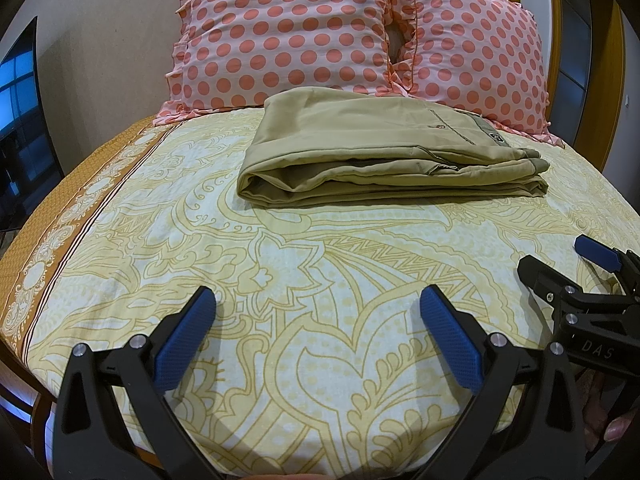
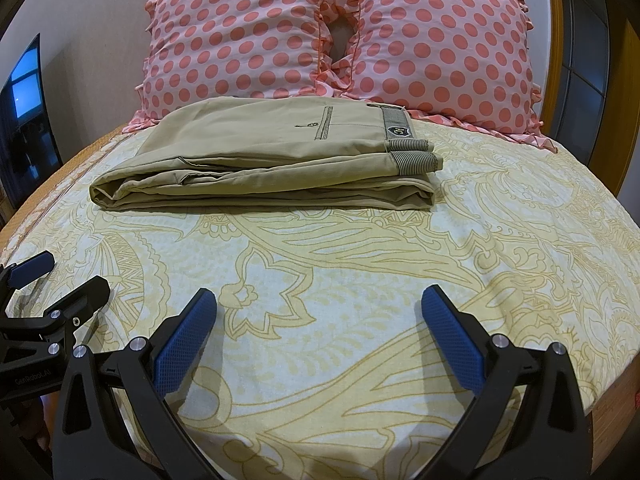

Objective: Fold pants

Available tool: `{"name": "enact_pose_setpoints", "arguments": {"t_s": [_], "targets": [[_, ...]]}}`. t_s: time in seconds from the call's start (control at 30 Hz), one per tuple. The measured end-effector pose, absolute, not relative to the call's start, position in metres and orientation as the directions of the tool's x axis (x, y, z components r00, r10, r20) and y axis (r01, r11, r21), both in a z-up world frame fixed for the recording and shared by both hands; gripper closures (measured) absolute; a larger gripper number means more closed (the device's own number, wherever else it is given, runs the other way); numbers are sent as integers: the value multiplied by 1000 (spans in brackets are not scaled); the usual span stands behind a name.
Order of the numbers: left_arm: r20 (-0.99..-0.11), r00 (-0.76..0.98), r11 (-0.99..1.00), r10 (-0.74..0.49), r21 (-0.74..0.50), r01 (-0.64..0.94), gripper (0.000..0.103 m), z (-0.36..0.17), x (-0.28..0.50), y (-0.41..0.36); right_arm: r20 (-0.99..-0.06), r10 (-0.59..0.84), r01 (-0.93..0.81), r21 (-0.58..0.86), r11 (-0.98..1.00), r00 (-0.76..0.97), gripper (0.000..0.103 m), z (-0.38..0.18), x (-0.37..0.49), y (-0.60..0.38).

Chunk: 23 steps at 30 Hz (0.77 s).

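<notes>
The khaki pants point(image 1: 384, 152) lay folded into a flat, layered rectangle on the patterned bedsheet point(image 1: 280, 264), their far edge just in front of the two polka-dot pillows point(image 1: 288, 32). The striped waistband with its dark badge sat at the right end, the rounded fold at the left. A buttoned back pocket faced up on the top layer.

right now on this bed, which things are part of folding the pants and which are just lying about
Part of the job:
- pants, folded in a stack on the bedsheet
- left gripper, open, holding nothing
- right gripper, open, holding nothing

Just lying about:
- two polka-dot pillows behind the pants
- dark screen by the wall
</notes>
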<state>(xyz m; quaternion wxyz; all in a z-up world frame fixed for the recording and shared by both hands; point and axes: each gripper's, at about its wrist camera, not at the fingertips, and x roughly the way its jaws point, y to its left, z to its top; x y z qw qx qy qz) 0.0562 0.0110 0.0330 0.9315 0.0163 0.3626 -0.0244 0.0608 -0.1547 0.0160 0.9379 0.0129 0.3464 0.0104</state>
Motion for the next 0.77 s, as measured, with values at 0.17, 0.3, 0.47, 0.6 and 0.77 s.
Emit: {"name": "enact_pose_setpoints", "arguments": {"t_s": [0.17, 0.3, 0.47, 0.6, 0.77], "targets": [[-676, 736, 998, -34, 12, 57, 2, 33, 56, 11, -649, 28, -10, 32, 999, 761, 1, 16, 61, -154], [-672, 739, 998, -34, 10, 55, 2, 33, 56, 11, -649, 28, -11, 31, 999, 761, 1, 16, 61, -155], [-669, 742, 998, -35, 11, 57, 2, 34, 58, 9, -649, 30, -12, 32, 999, 760, 1, 16, 61, -155], [-670, 742, 998, -35, 11, 56, 2, 34, 58, 9, -649, 30, -12, 32, 999, 761, 1, 16, 61, -155], [-664, 747, 998, -34, 12, 57, 2, 35, 60, 9, -648, 29, -12, 32, 999, 761, 1, 16, 61, -155]]}}
